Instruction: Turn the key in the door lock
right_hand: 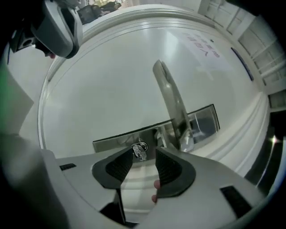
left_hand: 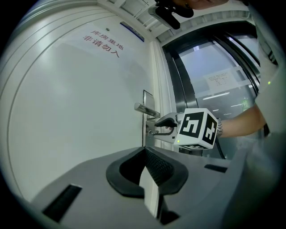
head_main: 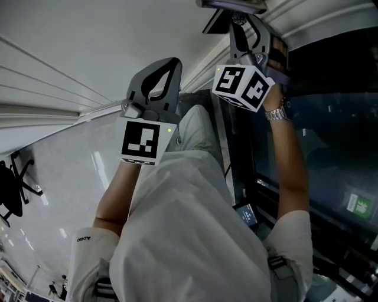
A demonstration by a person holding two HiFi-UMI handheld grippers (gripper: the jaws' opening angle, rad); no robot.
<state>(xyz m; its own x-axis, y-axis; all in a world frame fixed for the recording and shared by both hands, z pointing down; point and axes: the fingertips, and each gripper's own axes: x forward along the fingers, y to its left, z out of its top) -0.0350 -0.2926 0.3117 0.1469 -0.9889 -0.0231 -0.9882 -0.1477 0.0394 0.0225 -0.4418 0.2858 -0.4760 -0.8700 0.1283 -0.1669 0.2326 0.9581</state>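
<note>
A small silver key (right_hand: pixel 140 151) sticks out of the lock in the metal lock plate (right_hand: pixel 111 142) on the white door (left_hand: pixel 76 116), just below the lever handle (right_hand: pixel 173 105). My right gripper (right_hand: pixel 145 162) is open, its dark pads (right_hand: pixel 119 166) standing apart on either side of the key without pressing it. The left gripper view shows that right gripper (left_hand: pixel 158 127) at the lock plate (left_hand: pixel 148 96) under the handle (left_hand: pixel 145 109). My left gripper (left_hand: pixel 149 181) hangs back from the door, shut and empty. In the head view the left gripper (head_main: pixel 171 65) is lower left of the right gripper (head_main: pixel 242 26).
A dark glass panel in a metal frame (left_hand: pixel 210 71) runs along the door's right side. Red characters (left_hand: pixel 102 42) are printed high on the door and a door closer (left_hand: pixel 167 13) hangs above. The person's white shirt (head_main: pixel 189 230) fills the lower head view.
</note>
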